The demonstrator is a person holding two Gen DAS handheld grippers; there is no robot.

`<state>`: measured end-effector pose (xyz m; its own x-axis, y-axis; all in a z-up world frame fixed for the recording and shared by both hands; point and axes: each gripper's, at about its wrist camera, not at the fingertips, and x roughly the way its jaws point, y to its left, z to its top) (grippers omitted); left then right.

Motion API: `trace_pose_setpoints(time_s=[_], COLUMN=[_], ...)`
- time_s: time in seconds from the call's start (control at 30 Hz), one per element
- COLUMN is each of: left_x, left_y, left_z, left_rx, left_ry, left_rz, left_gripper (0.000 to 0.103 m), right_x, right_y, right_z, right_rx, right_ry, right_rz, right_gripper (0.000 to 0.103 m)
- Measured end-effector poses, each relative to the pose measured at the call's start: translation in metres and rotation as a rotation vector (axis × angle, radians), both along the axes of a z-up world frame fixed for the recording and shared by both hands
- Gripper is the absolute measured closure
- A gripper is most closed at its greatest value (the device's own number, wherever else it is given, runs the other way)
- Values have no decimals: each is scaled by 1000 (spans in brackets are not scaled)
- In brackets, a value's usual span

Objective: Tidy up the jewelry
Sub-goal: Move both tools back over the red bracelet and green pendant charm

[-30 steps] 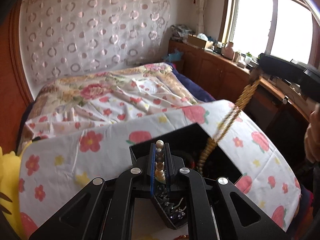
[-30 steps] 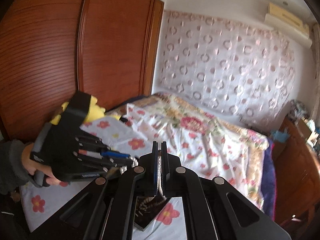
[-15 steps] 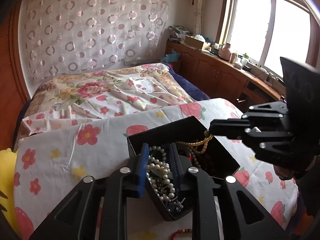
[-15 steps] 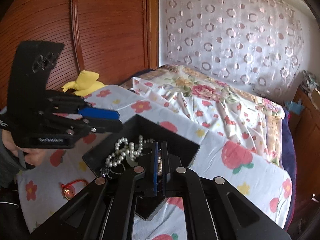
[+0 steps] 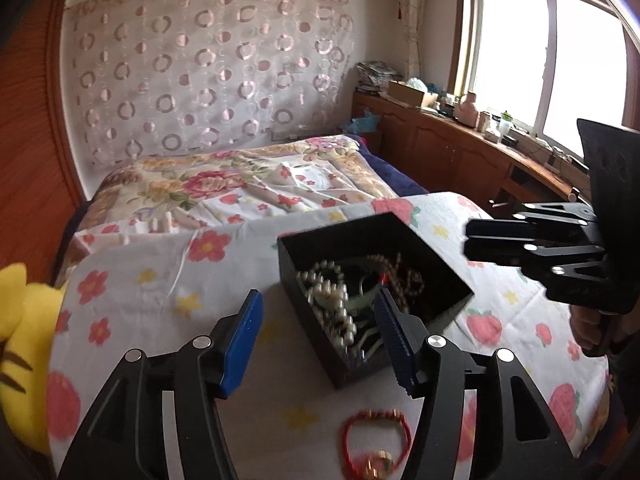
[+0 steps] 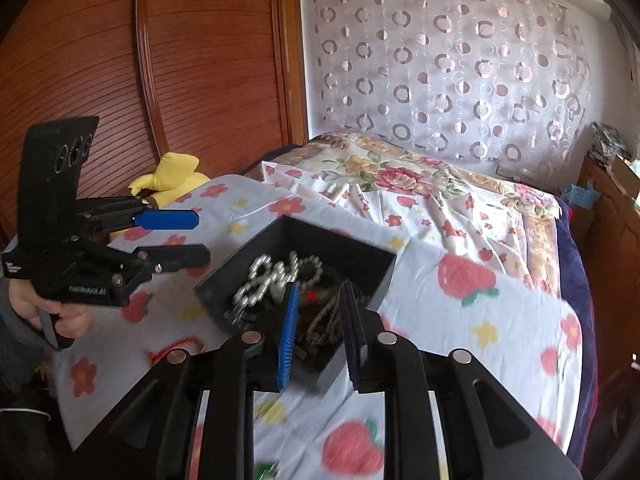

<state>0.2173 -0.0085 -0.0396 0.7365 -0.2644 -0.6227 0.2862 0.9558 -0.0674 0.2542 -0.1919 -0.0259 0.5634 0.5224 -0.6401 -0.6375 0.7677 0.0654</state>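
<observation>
A black box (image 5: 320, 340) (image 6: 224, 292) sits on the flower-print cloth (image 5: 160, 280). In it lie a white pearl necklace (image 5: 332, 304) (image 6: 260, 284) and a brown bead necklace (image 5: 400, 272) (image 6: 324, 320). My left gripper (image 5: 318, 294) (image 6: 203, 237) is opening, one finger over the box and one over the cloth, holding nothing. My right gripper (image 6: 320, 287) (image 5: 468, 240) is opening just above the brown beads, pads clear of them. A red bracelet (image 5: 376, 436) (image 6: 176, 346) lies on the cloth in front of the box.
A yellow plush toy (image 5: 16, 320) (image 6: 172, 176) sits at the cloth's left edge. Behind is a bed with a floral quilt (image 5: 240, 184), a wooden wardrobe (image 6: 120, 80) and a cluttered wooden counter (image 5: 460, 148) under the window. A person's hand (image 6: 60, 312) holds the left gripper.
Both grippers let go: the pearls and the brown beads dropped into the box. The left jaws spread wide and pulled back; the right gripper came down over the box and parted.
</observation>
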Motion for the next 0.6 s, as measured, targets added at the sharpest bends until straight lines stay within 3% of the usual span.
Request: trace_pose_setpoints(time_s=[0.27,0.6], left_x=[-54,-106], left_y=[17,22], left_z=[-16,-28], left_rx=[-28,-28], left_ry=[22,27], left_rz=[61,90], left_gripper=[34,33], right_x=[-57,-89], right_y=[-26,-21], right_z=[-32,-74], right_rx=[-54,-104], right_ry=[77,166], right_rz=[-56,-72], right_gripper=[79,79])
